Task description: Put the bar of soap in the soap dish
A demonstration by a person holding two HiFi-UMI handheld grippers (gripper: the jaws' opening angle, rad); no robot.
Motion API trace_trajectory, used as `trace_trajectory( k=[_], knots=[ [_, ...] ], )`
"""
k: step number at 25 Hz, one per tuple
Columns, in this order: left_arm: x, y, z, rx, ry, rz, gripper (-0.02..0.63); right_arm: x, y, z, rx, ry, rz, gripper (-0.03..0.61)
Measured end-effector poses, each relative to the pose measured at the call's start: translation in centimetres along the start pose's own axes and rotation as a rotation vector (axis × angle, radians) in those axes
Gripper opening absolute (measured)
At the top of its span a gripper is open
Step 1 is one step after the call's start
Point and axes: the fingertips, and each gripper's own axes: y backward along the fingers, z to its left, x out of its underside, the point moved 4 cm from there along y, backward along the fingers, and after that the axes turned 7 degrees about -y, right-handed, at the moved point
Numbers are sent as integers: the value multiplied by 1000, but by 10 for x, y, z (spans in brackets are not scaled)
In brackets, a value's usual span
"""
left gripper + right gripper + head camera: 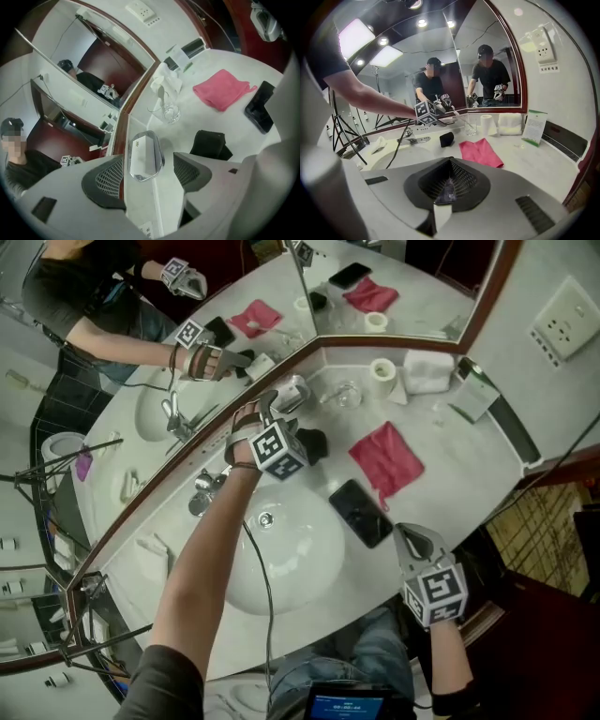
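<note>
A shiny oval soap dish (pixel 160 162) stands on the white counter by the mirror's foot, and a white boxed bar of soap (pixel 143 153) lies in it. My left gripper (pixel 148 158) is open, its two meshed pads standing either side of the dish's near end without touching it. In the head view the left gripper (pixel 284 414) reaches over the basin to the dish (pixel 292 393). My right gripper (pixel 417 540) hangs shut near the counter's front edge. In its own view the right gripper (pixel 449 180) shows pads pressed together, with only a small pale scrap at them.
A black phone (pixel 361 512) and a pink cloth (pixel 386 457) lie right of the sink basin (pixel 309 573). A black pouch (pixel 312 442), a drinking glass (pixel 342 395), a paper roll (pixel 382 369) and a folded towel (pixel 427 371) stand near the mirror. The faucet (pixel 208 486) is left.
</note>
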Motion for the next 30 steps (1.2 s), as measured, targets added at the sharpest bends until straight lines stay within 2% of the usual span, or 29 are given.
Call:
trace_trajectory(
  k=[9, 12, 16, 24, 27, 30],
  knots=[
    [4, -27, 0, 53, 35, 39, 322, 4, -2, -18, 13, -14, 17, 20],
    [3, -26, 3, 47, 40, 36, 269, 1, -2, -21, 13, -12, 14, 20],
    [0, -22, -1, 40, 2, 30, 216, 1, -3, -21, 8, -16, 8, 20],
    [-7, -12, -4, 52, 7, -5, 178, 1, 3, -18, 6, -19, 5, 20],
    [-17, -3, 0, 45, 24, -45, 122, 1, 6, -17, 10, -22, 5, 20],
    [-20, 1, 3, 44, 29, -53, 110, 1, 6, -15, 1, -20, -10, 20]
  ],
)
